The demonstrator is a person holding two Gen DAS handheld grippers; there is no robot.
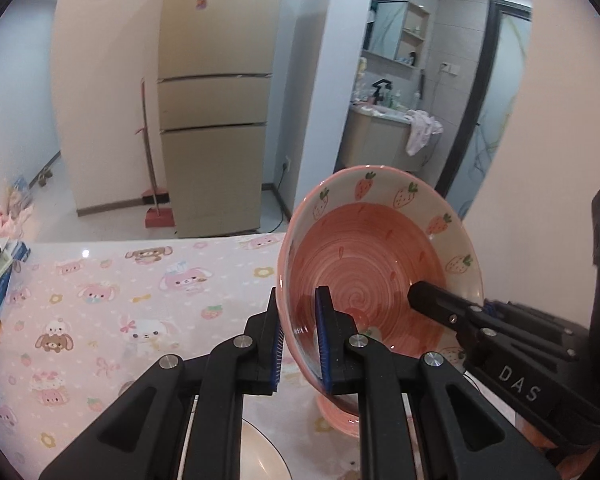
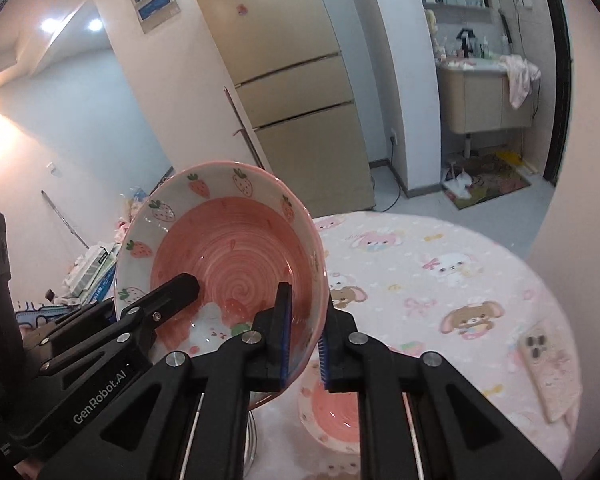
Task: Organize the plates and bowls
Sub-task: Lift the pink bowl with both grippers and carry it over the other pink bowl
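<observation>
Strawberry bowl (image 1: 380,264) is up in the air, tipped w/ its mouth toward the cameras, held from both sides. Left tongs (image 1: 298,340) are pinched narrow on the rim at one side, one pad inside the bowl, other outside. Right tongs (image 2: 304,340) do the same on the opposite rim, also nearly closed on the wall. It hangs above the counter (image 1: 140,300) w/ the pink bunny cloth, clear of it.

Glazed ceramic by the look: stiff, prob. fairly heavy for its size, slick surface, and it'll chip or shatter if dropped. Rim grip is thin, so two-sided hold makes sense; if one side slacks off, the bowl could swing or slip out of the other. Best hold is where they are now, pads well down over the rim, not at the lip edge.

Below it sits a second strawberry bowl (image 2: 336,416), smaller-looking, partly hidden by the tongs; likely the spot to nest into. A phone (image 2: 548,372) lies off to one side, well apart.
</observation>
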